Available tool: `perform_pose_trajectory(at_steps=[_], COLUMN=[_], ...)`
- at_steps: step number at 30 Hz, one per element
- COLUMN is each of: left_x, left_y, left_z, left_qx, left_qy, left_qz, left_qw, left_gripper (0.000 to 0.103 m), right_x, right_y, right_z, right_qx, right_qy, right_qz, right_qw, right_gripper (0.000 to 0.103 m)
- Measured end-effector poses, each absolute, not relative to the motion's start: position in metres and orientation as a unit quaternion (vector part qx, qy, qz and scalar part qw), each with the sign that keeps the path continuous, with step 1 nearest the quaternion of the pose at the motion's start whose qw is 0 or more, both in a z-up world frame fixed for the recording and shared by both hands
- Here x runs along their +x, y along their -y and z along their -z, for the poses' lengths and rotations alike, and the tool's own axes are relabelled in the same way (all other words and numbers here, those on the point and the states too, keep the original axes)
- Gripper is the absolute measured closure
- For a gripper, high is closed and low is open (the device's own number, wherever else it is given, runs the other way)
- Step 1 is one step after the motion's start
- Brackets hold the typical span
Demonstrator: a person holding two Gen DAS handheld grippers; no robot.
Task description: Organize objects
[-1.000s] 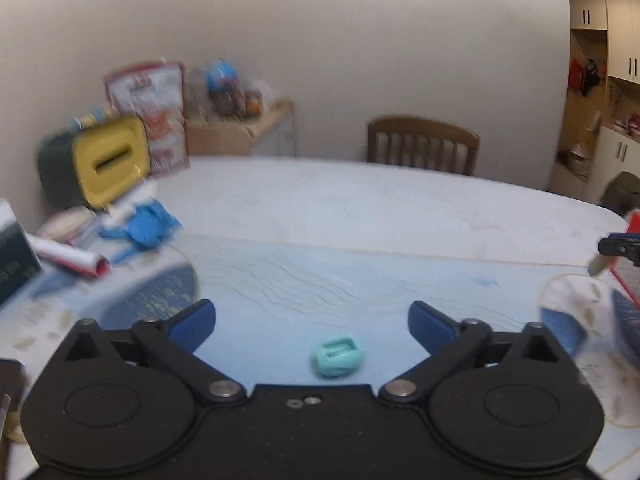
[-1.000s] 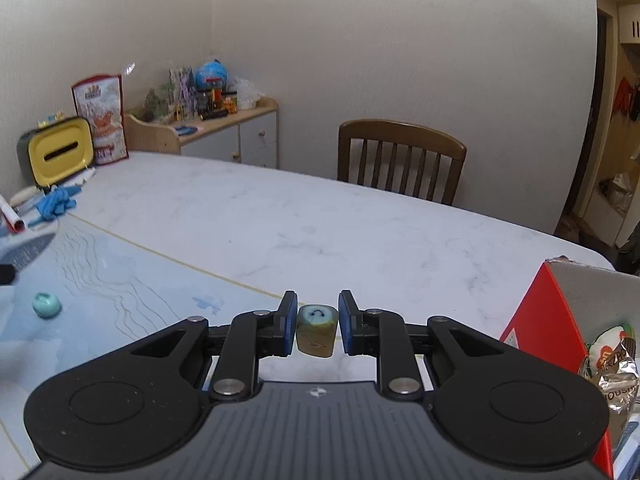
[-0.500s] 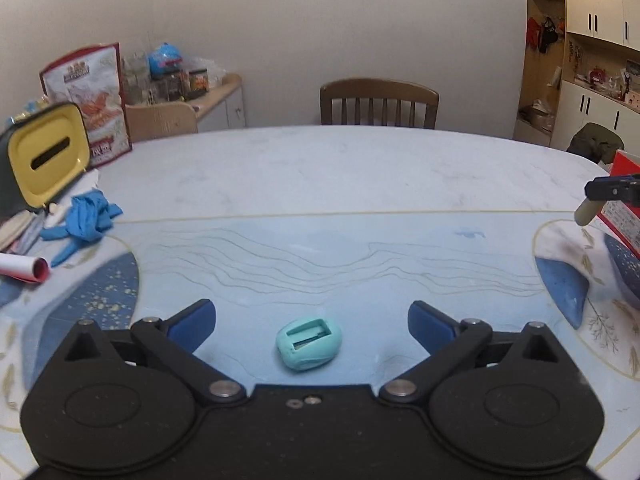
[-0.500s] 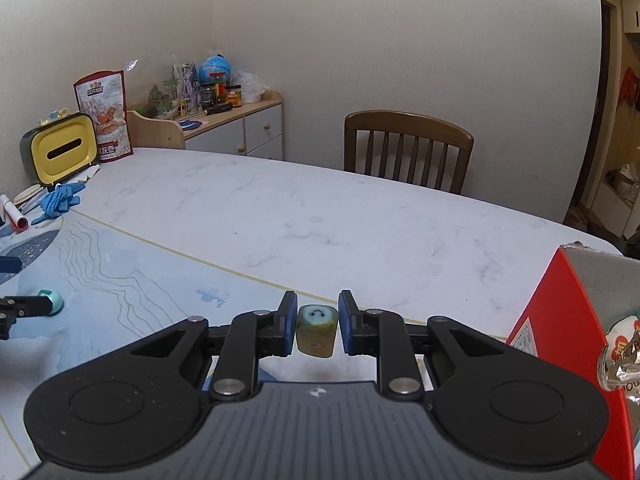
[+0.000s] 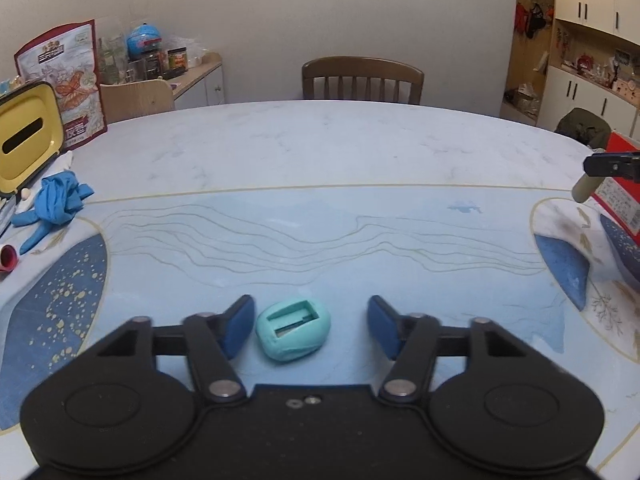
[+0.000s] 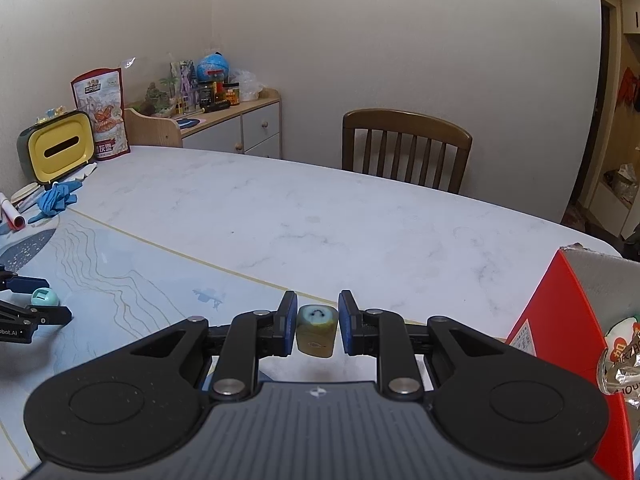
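1. We are logging the left gripper [image 5: 310, 326] with its fingers spread wide and nothing clasped. The teal sharpener [image 5: 293, 330] is lying on the blue patterned mat [image 5: 320, 240], between the two blue pads [image 5: 238, 328].

2. Key relation: the sharpener is sitting off-centre in the gap, at about 9 o'clock of its midpoint. It is just beside the left pad, possibly touching it; we cannot tell. It is well apart from the right pad. Its slotted face is pointing up, and its longer side is running roughly across the gap, tilted slightly.

3. We are judging that closing will make the left pad meet it first and the right pad sweep it inward, so a small shift toward 9 o'clock would centre the grip.

4. The right gripper [image 6: 318, 326] is clenching a small olive-green block [image 6: 315, 334] with a bluish top, holding it above the table [image 6: 320, 220]. The left gripper is clearly the nearer one to the sharpener, which shows far off at 9 o'clock in the right wrist view.

5. Surroundings: a red box [image 6: 560, 308] is standing at 3 o'clock of the right gripper, with foil snack packets [image 6: 620, 360] inside; we are guessing it is the destination. Blue gloves [image 5: 54, 200], a yellow-faced tissue holder [image 5: 26, 140] and a snack bag [image 5: 64, 80] are lying at 10 o'clock in the left wrist view, well apart.

6. Nothing is standing between the left pads and the sharpener; the mat around it is bare.
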State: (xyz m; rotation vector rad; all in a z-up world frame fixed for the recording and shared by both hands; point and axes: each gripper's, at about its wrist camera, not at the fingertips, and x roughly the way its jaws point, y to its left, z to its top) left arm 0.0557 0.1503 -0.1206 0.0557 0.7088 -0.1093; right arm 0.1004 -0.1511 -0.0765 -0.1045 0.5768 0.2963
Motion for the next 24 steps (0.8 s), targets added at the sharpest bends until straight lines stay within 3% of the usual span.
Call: perform_pose_trajectory(at_steps=[5, 24], left_x=[0.056, 0.049], left_y=[-0.148, -0.157], left_z=[0.119, 0.103], left_qx=[0.031, -0.003], left_qy=[-0.348, -0.328], left_qz=[0.053, 0.032], left_qw=[0.935, 0.944], left_gripper=[0.065, 0.066], right_x=[0.1, 0.094], right_y=[0.15, 0.146], right_z=[0.077, 0.067], right_qx=[-0.052, -0.054], right_qy=[-0.285, -0.268], right_qz=[-0.147, -0.146], right_qw=[0.946, 0.951], right_gripper=[0.082, 0.082])
